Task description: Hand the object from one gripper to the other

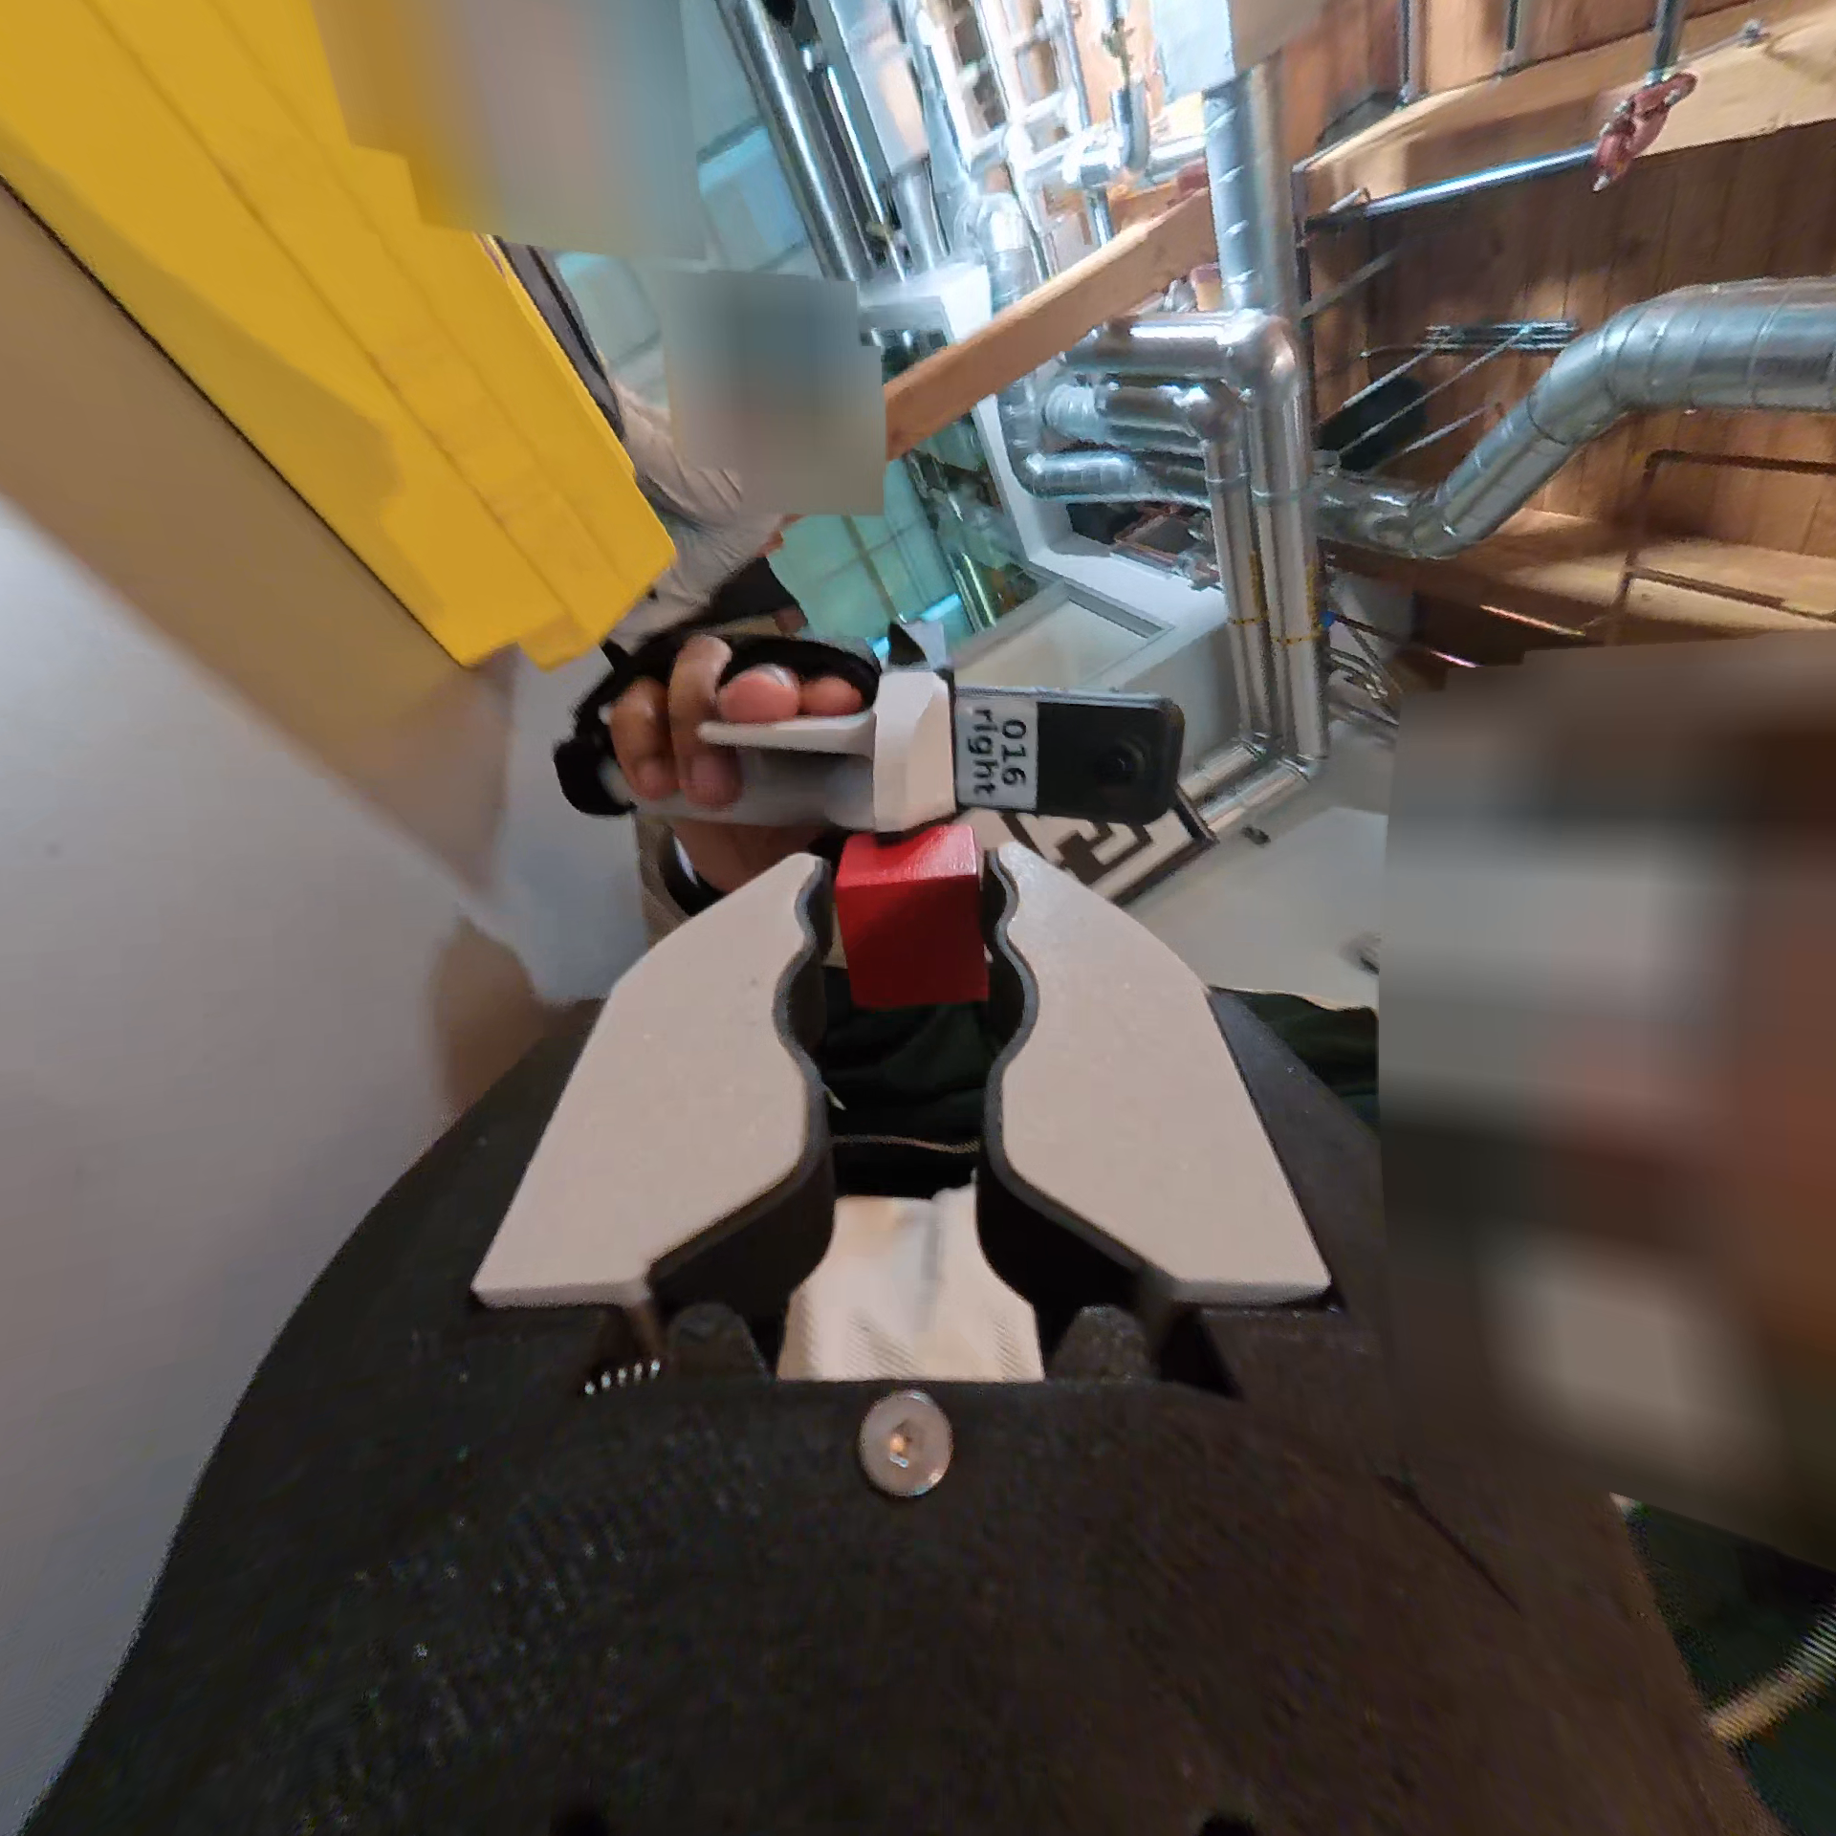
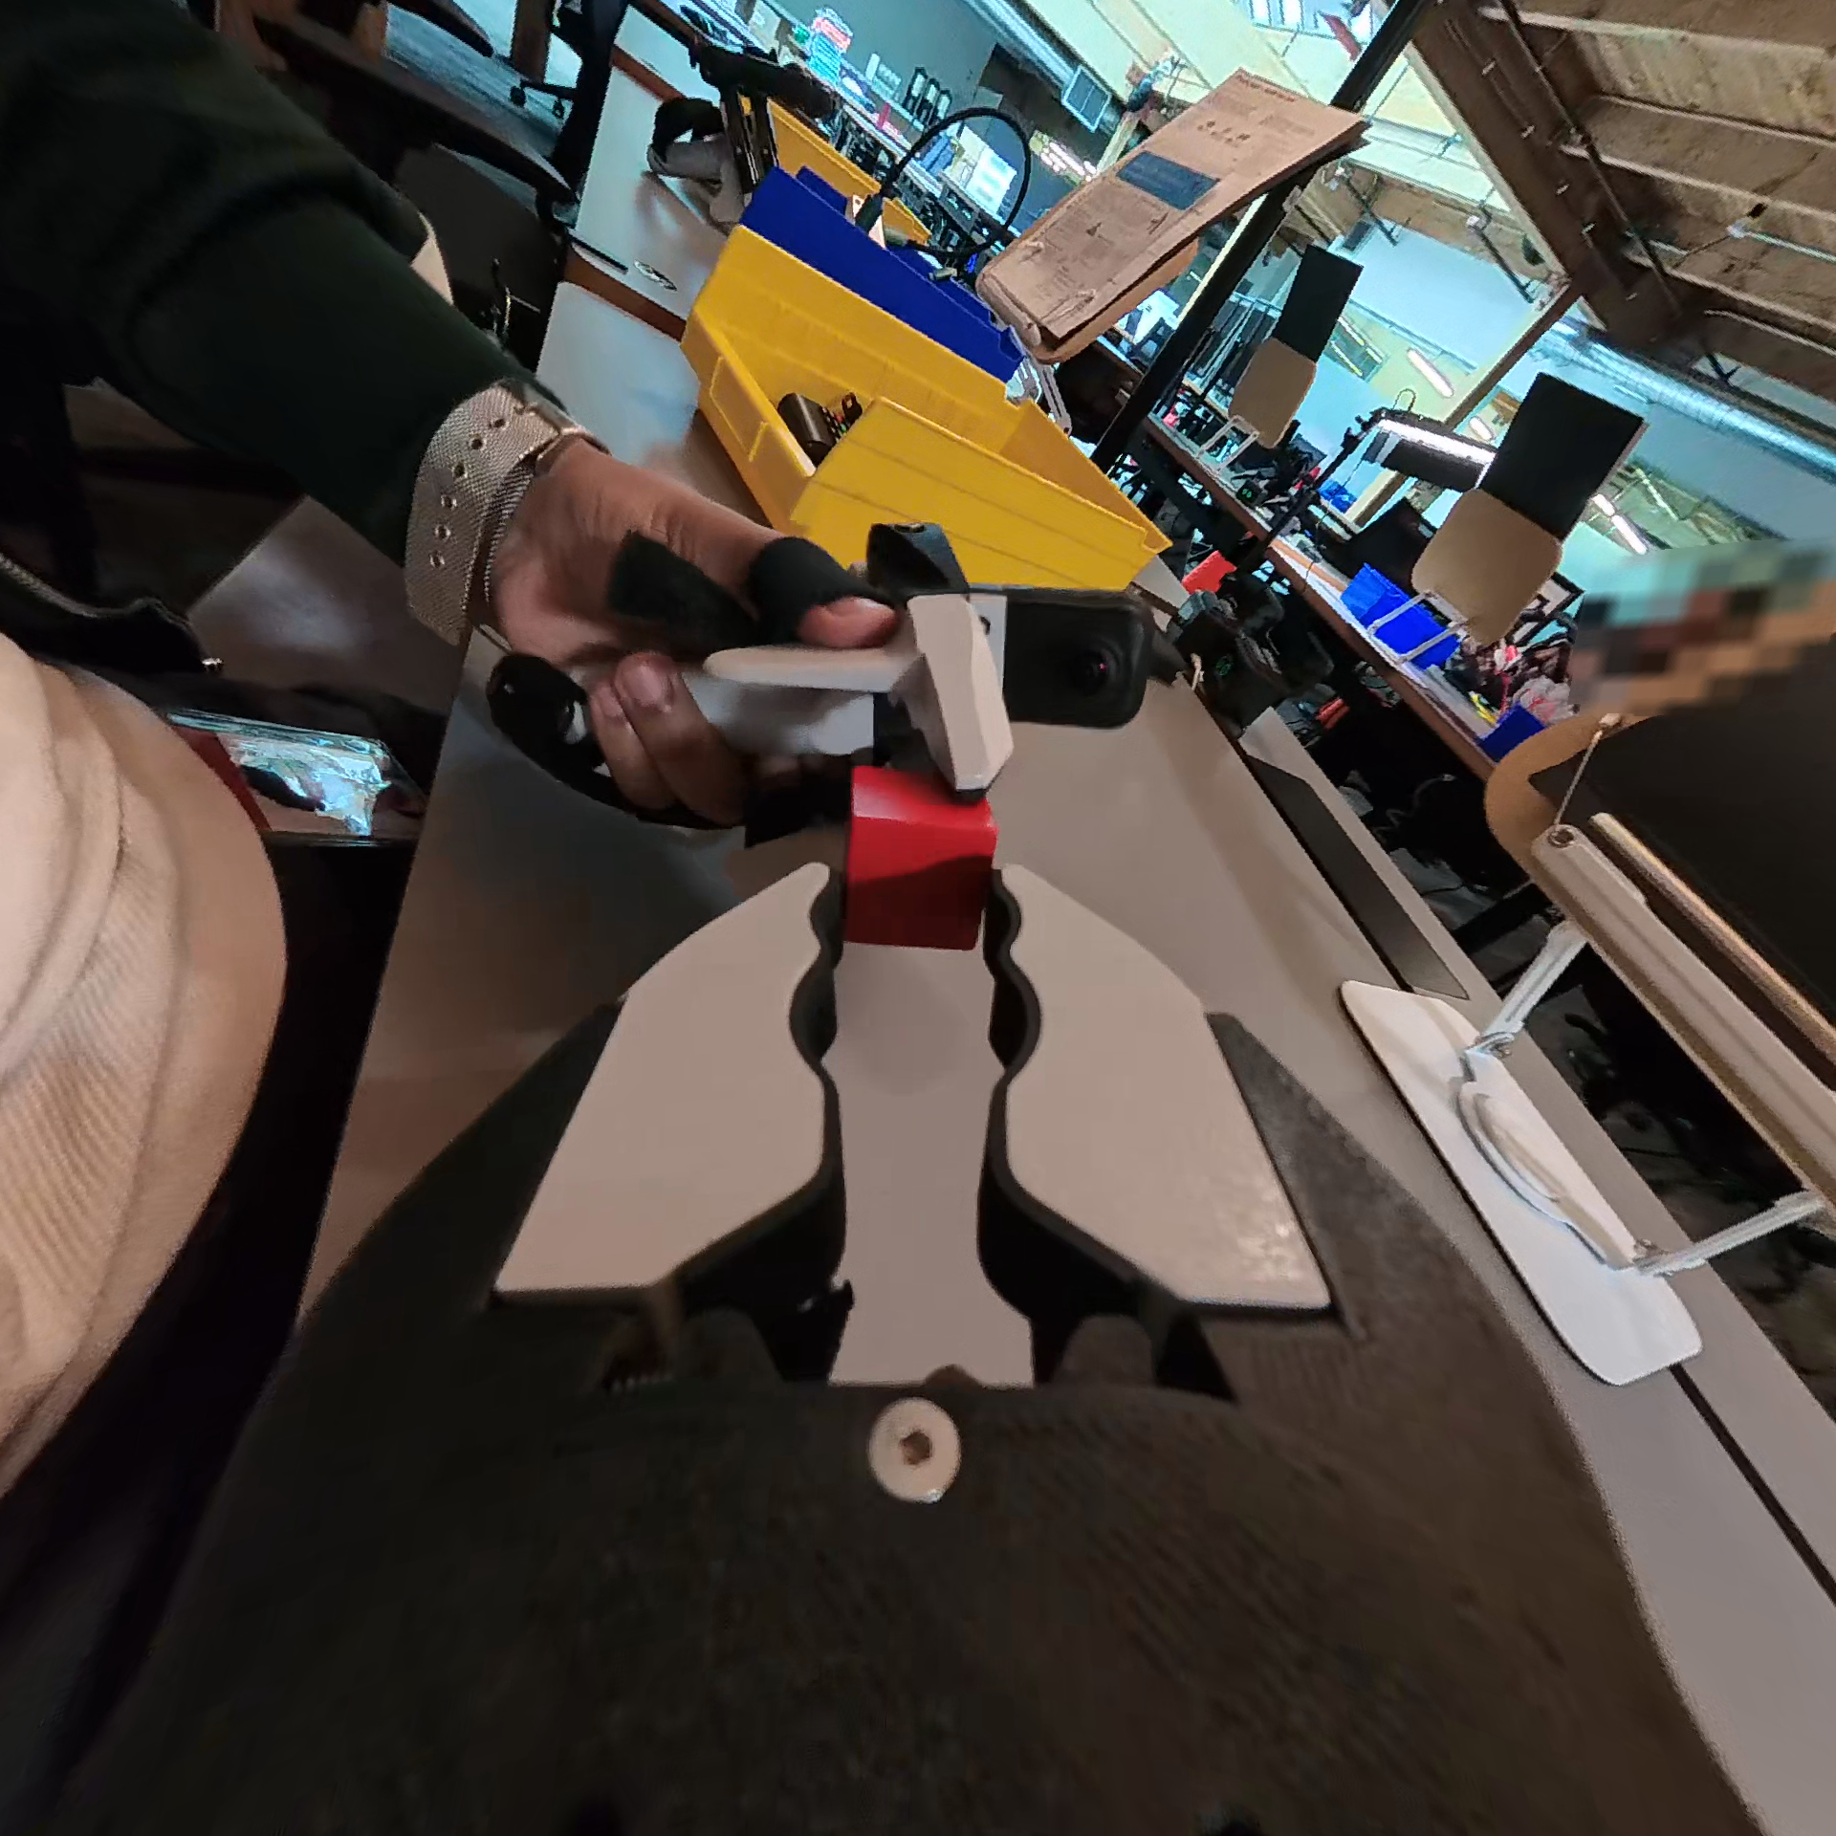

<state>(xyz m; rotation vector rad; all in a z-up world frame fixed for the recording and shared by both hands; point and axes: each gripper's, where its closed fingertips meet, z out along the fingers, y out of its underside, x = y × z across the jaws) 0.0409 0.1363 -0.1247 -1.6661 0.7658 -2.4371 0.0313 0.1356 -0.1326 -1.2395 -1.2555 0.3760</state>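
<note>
A red block point(image 1: 909, 919) point(image 2: 919, 874) is held in the air between two grippers that meet over it. In the left wrist view my left gripper point(image 1: 909, 894) has both fingers pressed against the block's sides. My right gripper point(image 1: 894, 840), held by a hand, touches the block's top end from above. In the right wrist view my right gripper point(image 2: 914, 894) has both fingers against the block's sides. My left gripper point(image 2: 969, 790), held by a hand, reaches the block's top corner. Both look shut on the block.
Yellow bins point(image 2: 894, 427) and a blue bin point(image 2: 864, 248) stand on the grey table point(image 2: 1143, 894) behind the grippers. A white stand base point(image 2: 1510, 1172) lies at the table's right edge. A person's sleeve and wristband point(image 2: 467, 497) are at the left. A yellow bin point(image 1: 348, 348) is near, upper left.
</note>
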